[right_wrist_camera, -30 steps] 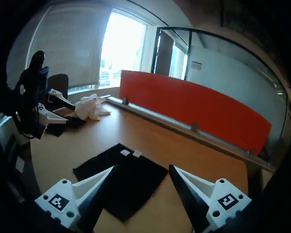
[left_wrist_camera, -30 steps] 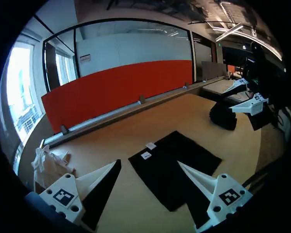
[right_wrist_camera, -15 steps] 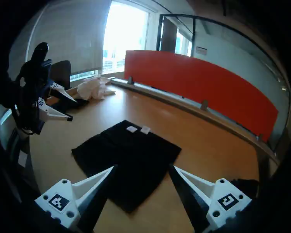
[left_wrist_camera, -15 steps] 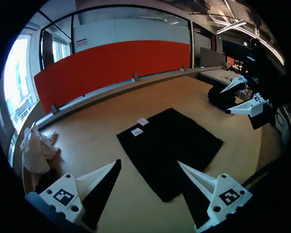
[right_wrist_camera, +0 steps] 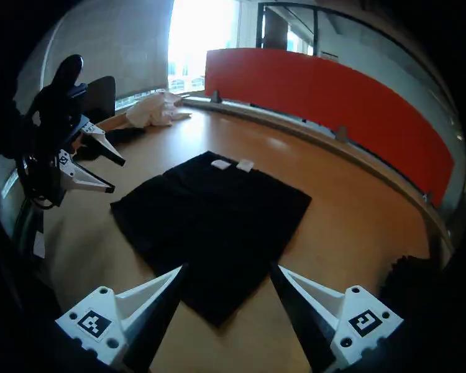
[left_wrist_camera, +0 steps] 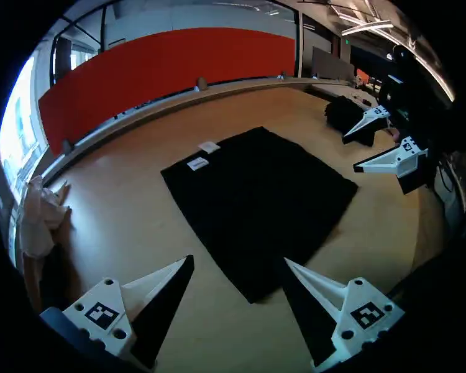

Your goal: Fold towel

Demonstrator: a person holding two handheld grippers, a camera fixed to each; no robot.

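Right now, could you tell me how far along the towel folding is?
Done: the black towel lies spread flat on the table, with white tags at its far edge; I see no fold made yet. In hand: nothing; the left gripper and right gripper are open, each over a near corner. Left: grasping and all the folding.

The left claw (left_wrist_camera: 237, 259) and the right claw (right_wrist_camera: 228, 266) are each built from two white, wedge-shaped fingers (left_wrist_camera: 149, 286) faced with black on the inner sides. A square black-and-white marker (left_wrist_camera: 101, 314) and small round holes (left_wrist_camera: 79, 306) are set at each finger's base. A black handle (right_wrist_camera: 64, 78) is seen behind the left claw.
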